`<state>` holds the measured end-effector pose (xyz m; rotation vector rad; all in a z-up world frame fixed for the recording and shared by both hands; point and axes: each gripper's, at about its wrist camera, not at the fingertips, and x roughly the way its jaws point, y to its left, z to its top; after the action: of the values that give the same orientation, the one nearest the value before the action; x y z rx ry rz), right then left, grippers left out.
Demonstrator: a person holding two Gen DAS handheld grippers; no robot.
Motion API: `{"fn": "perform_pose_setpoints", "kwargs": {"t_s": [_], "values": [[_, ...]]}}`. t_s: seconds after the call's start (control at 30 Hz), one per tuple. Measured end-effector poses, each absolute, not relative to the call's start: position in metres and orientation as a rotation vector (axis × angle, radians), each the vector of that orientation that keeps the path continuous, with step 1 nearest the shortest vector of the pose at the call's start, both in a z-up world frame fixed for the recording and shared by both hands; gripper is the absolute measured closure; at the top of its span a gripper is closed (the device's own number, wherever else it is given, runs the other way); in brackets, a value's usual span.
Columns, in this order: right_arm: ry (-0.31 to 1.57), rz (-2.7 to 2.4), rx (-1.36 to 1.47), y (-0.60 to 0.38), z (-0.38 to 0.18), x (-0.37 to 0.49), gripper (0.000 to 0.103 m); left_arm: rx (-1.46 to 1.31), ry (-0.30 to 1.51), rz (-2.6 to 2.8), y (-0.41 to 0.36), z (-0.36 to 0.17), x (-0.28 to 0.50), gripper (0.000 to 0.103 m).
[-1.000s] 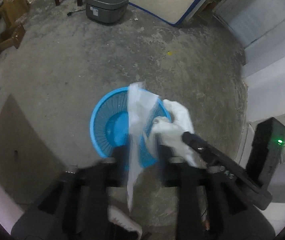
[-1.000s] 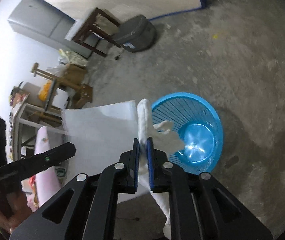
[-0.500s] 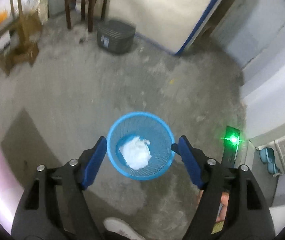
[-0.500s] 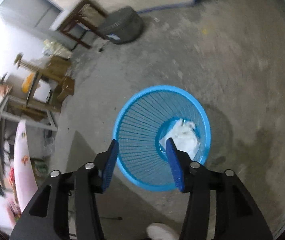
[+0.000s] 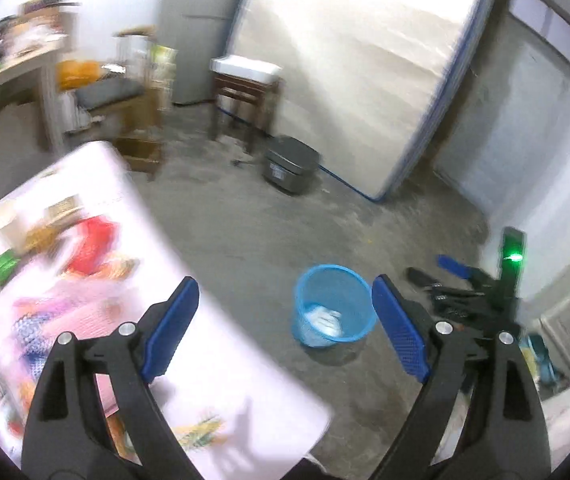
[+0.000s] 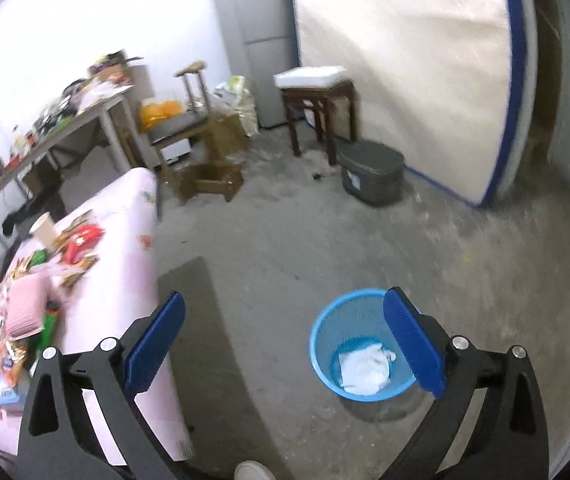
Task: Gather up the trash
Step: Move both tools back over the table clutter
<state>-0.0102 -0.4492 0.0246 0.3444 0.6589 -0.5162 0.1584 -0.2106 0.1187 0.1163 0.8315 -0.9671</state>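
Over on the left, the table (image 6: pixel 133 248) in its pink cloth is sitting loaded with litter: a paper cup (image 6: pixel 44 229) standing near the far end, red wrappers (image 6: pixel 81 242) just beside it, a pink pad (image 6: pixel 25 310) and more packets (image 6: pixel 9 376) crowding the near end. That, by my reading, is where the next pickup is waiting.

Moving in, the left gripper (image 5: pixel 285 328) is hanging with its blue pads spread wide and nothing between them, its left finger overlapping the table's near corner in that view. The right gripper (image 6: pixel 285 344) is matching it, jaws released and empty, framing bare floor (image 6: pixel 285 248).

Going right, the blue basket (image 6: pixel 327 364) is standing on the concrete, well apart from the table, with white crumpled trash (image 6: pixel 365 368) lying at its bottom. So one drop looks done, and the job seems to be between loads.

Next move calls for swinging both tools left over the tabletop and closing on a wrapper or the cup. The table edge is the thing to mind: it is jutting close to the left tool. Between table and basket the floor is offering generous room; the stool (image 6: pixel 317 112) and grey bin (image 6: pixel 371 176) are sitting far back by the mattress (image 6: pixel 405 60).
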Motion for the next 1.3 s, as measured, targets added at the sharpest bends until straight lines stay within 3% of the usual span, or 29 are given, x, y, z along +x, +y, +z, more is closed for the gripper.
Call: {"fn": "perform_pose_setpoints", "kwargs": {"t_s": [0.23,0.43,0.77,1.03,1.3], "values": [[0.602,-0.226,0.268,-0.365,0.079,0.021,0.006,-0.075,0.777,-0.692,-0.041,0.125,0.194,0.018],[0.685,-0.005,0.366,-0.318,0.075,0.063,0.006,-0.253,0.873,-0.568,0.050,0.091,0.234,0.018],[0.890,0.112,0.405,-0.257,0.033,0.144,0.006,-0.202,1.037,-0.474,0.039,0.029,0.326,0.018],[0.955,0.151,0.416,-0.239,0.023,0.181,0.006,-0.084,1.016,-0.462,0.032,0.013,0.379,0.019],[1.000,0.193,0.388,-0.230,0.014,0.201,0.006,0.120,1.069,-0.570,0.027,-0.013,0.408,0.046]]}}
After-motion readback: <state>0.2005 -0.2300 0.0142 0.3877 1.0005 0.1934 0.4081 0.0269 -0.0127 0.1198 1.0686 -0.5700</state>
